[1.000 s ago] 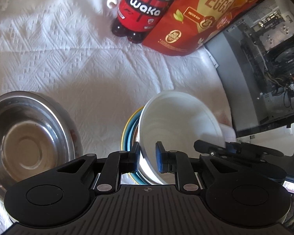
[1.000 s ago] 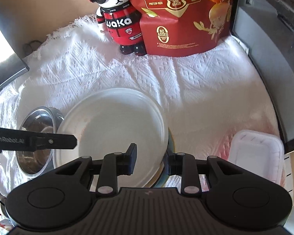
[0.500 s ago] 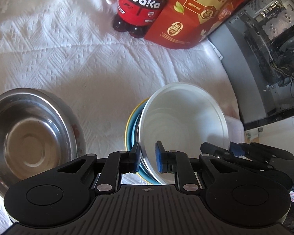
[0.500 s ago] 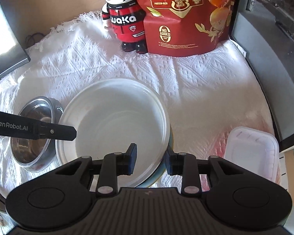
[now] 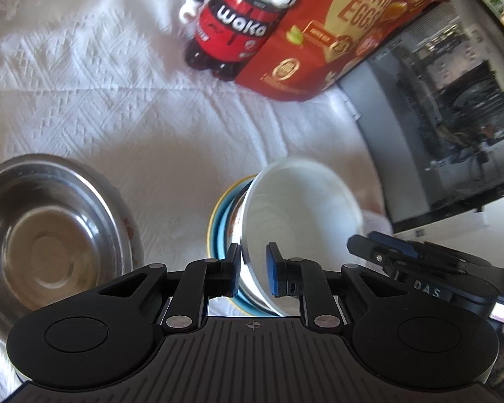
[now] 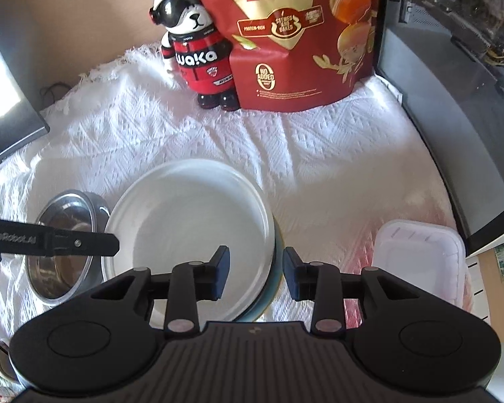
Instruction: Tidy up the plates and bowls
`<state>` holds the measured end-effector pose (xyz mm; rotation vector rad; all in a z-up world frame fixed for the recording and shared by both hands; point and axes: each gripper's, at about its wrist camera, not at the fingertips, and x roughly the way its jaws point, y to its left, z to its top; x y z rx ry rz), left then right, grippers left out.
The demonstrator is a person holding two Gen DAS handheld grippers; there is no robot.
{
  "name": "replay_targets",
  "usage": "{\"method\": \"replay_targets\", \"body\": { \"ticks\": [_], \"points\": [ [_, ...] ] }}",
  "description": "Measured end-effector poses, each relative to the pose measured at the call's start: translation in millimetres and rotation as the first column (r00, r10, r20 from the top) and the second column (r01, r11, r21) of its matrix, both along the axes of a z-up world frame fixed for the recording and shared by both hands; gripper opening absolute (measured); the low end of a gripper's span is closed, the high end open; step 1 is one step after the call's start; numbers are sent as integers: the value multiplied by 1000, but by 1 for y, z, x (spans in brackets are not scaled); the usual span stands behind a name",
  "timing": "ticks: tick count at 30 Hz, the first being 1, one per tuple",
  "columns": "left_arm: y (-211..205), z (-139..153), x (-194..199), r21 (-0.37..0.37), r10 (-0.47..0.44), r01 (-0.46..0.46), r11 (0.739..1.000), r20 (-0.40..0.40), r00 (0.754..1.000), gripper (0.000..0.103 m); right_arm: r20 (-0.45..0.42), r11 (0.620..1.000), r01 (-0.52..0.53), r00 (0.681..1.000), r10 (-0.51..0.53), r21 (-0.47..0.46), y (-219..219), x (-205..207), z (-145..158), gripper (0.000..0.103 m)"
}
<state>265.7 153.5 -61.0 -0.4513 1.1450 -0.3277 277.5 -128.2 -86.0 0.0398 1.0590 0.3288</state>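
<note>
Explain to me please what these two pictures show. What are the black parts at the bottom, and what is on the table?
A person holds a two-finger gripper in each hand, each with a camera looking along its fingers. In the left view, the left gripper pinches the rim of a white bowl sitting tilted on a blue plate. In the right view, the right gripper is opening around the same rim. A steel bowl, plastic box, toy bear and red bag lie on the white cloth.
</note>
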Motion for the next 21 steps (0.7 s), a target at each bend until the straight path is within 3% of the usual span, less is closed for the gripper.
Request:
{"method": "replay_targets", "body": {
  "ticks": [5, 10, 12, 16, 21],
  "points": [
    [27, 15, -11, -23, 42, -40, 999, 68, 997, 18, 78, 1000, -6, 997, 6, 1, 11, -3, 22, 36],
    [84, 18, -31, 18, 211, -214, 977, 92, 973, 18, 133, 995, -96, 987, 92, 23, 45, 0, 42, 43],
    [113, 13, -43, 51, 312, -317, 947, 86, 946, 18, 137, 986, -163, 978, 159, 19, 68, 3, 47, 44],
    [161, 3, -68, 136, 515, -520, 843, 73, 854, 18, 101, 952, -305, 948, 303, 3, 122, 13, 44, 44],
    [183, -14, -88, 109, 601, -601, 792, 32, 799, 19, 10, 902, -430, 902, 431, -28, 177, 32, 26, 44]
  ]
}}
